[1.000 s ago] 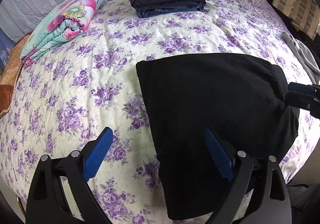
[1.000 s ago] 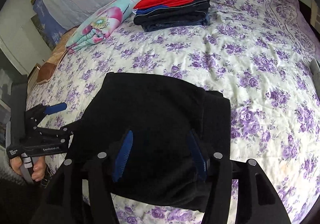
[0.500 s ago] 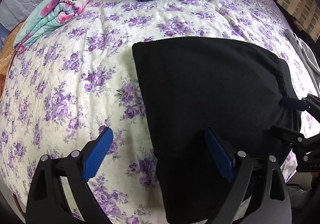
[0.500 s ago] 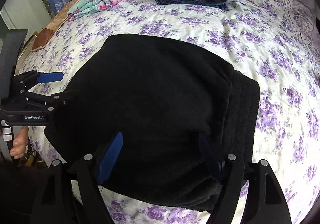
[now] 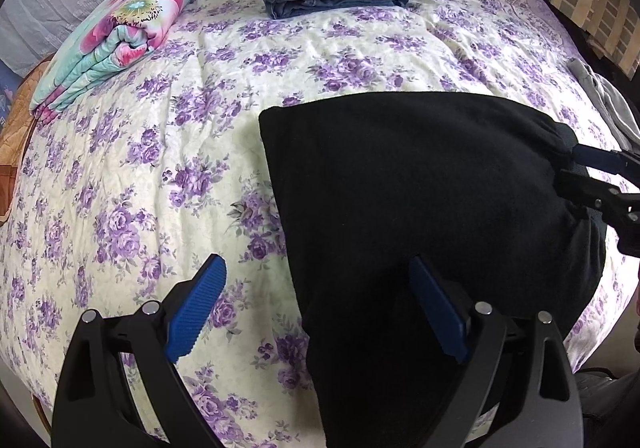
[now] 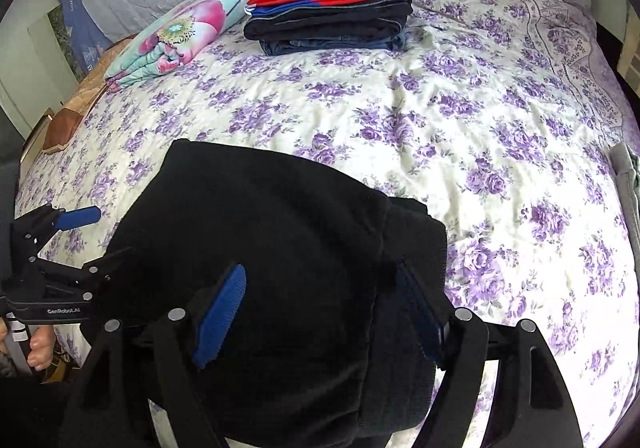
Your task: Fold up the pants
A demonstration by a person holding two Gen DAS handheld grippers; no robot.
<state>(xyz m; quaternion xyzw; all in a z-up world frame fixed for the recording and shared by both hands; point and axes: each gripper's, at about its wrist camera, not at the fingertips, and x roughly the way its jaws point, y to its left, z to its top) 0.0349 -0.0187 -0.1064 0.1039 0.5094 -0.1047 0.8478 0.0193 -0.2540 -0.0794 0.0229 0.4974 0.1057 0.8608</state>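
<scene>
Nearest in the left wrist view, the left gripper (image 5: 316,304) is hovering with its blue fingers (image 5: 196,308) standing wide apart; one is hanging over the flowered bedspread (image 5: 168,176) and the other over the left edge of the black pants (image 5: 420,200), with nothing pinched between them. In the right wrist view, the right gripper (image 6: 320,312) is likewise spread wide, its jaws having just been opening; the folded pants (image 6: 280,248) are lying beneath and between its fingers (image 6: 222,320), and the pads are not pressing the cloth. The pants are sitting as a folded black bundle at the near edge of the bed, with a ribbed band showing on the right side. A hand (image 6: 38,348) is gripping the left tool's handle at the frame's lower left. Farther back, a stack of folded clothes (image 6: 332,16) topped in red is resting near the pillows, just beside a rolled floral blanket (image 6: 180,36). A grey garment (image 6: 626,184) is lying at the bed's right edge.
</scene>
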